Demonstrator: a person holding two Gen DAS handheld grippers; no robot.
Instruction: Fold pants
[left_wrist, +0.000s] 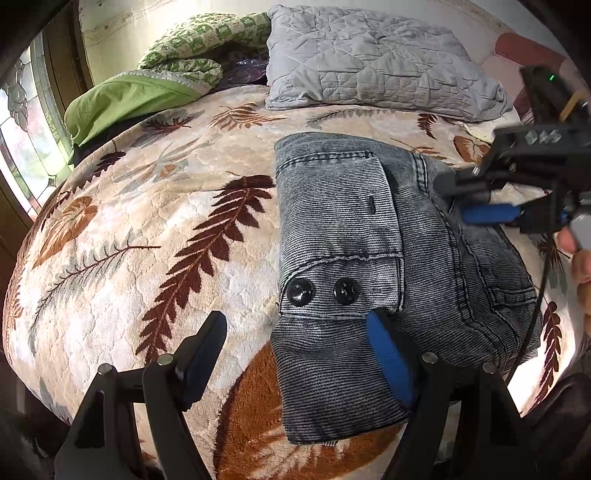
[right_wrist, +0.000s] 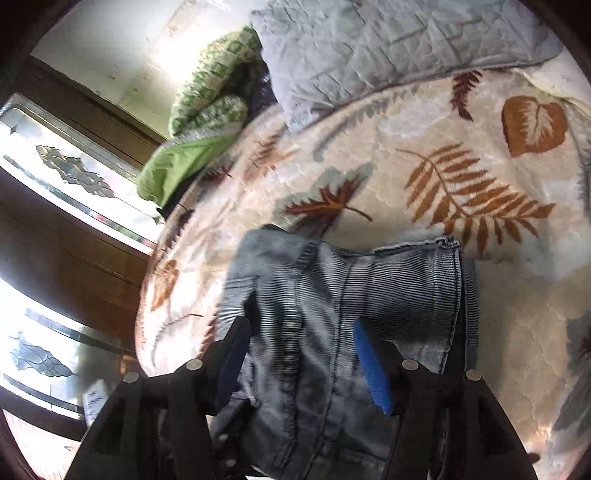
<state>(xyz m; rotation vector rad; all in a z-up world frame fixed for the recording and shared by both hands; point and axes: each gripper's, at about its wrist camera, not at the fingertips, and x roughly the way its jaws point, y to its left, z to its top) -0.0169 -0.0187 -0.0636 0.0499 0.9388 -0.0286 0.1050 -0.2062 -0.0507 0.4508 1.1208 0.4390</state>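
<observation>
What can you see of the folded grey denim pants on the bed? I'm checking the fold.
The grey washed denim pants lie folded into a compact bundle on the cream leaf-print fleece blanket. A flap with two black buttons lies on top; seams and a hem edge show. The left gripper is open, one pad over the near edge; the right gripper stands open above the cloth.

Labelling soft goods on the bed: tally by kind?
Pants: 1 (grey denim, folded)
Pillow: 1 (grey quilted)
Leaf-print blanket: 1
Green bedding: 1 bundle, patterned and plain; piece count unclear
Total: 4
</observation>
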